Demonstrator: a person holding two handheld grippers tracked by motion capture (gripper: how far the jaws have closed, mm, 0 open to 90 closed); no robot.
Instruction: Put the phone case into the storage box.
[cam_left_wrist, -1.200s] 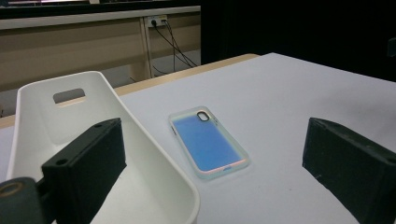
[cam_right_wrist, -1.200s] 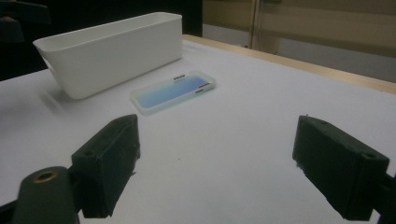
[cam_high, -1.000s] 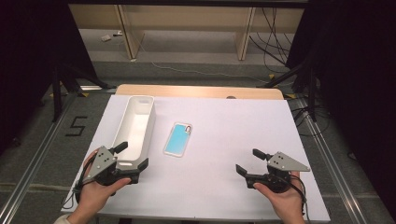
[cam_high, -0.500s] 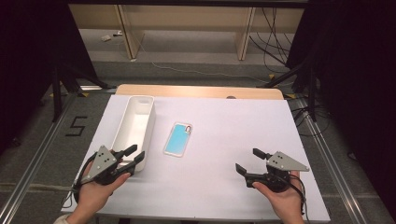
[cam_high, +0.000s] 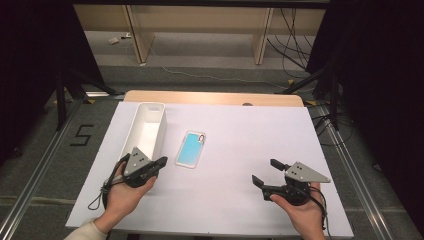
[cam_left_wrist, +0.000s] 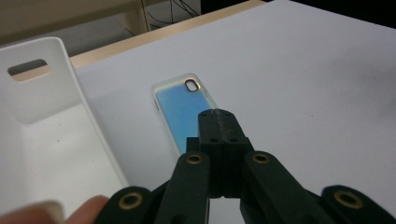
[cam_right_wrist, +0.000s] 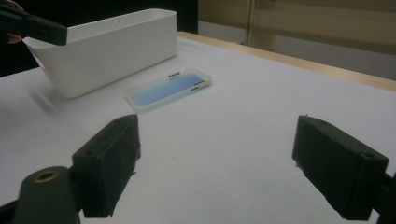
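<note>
Across the white table (cam_high: 235, 150) everything lies in plain sight except at the near edge, where the person's forearms run out of the high view. Its far side ends in a strip of bare wood (cam_high: 215, 97).

Biggest on it is the white bin (cam_high: 145, 131), long and open-topped, standing at the left. From the left gripper view its near end is cut off by the frame, and a slot handle shows in the far wall; I cannot make out anything lying inside.

Just beside the bin, to its right and apart from it, lies the phone case (cam_high: 190, 149), flat on the table, pale blue with a clear rim and a camera cutout at its far end. In the left gripper view its near end is hidden behind the jaws.

At the bin's near end the left gripper (cam_high: 159, 162) points toward the case, a little short of it. Its jaws have just been closing and now stand clenched tip to tip with nothing between them. A blurred fingertip shows at the bottom of its own view.

Well apart, at the table's right, the right gripper (cam_high: 266, 172) stands with its jaws spread wide and empty, over bare table.
</note>
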